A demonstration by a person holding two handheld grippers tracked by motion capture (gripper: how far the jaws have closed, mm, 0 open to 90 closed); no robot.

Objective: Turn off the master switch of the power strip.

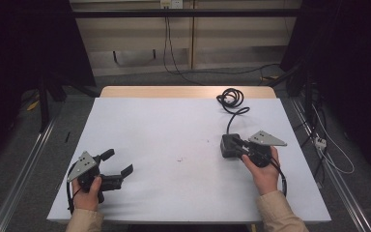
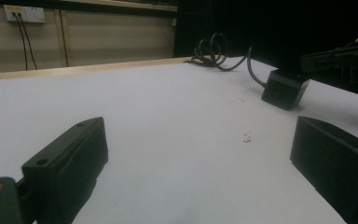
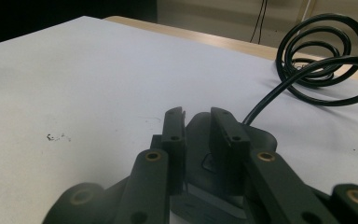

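Note:
A black power adapter [image 1: 227,149] lies on the white table [image 1: 174,125] at the right, and its black cable runs back to a coil [image 1: 232,99] near the far edge. My right gripper [image 1: 235,142] hovers just over the adapter [image 3: 261,135], its jaws a narrow gap apart with nothing clamped between them [image 3: 197,114]. From the left gripper view, the adapter [image 2: 284,88] rests flat, with the right gripper [image 2: 310,61] just above it. At the table's front left, my left gripper [image 1: 118,163] is open wide and holds nothing [image 2: 198,135].
A small dark smudge [image 1: 179,158] marks the table's middle. The cable coil [image 3: 326,56] lies by the wooden far edge [image 1: 188,92]. Beyond the table are a wall socket [image 2: 25,14] with cords and dark curtains at both sides.

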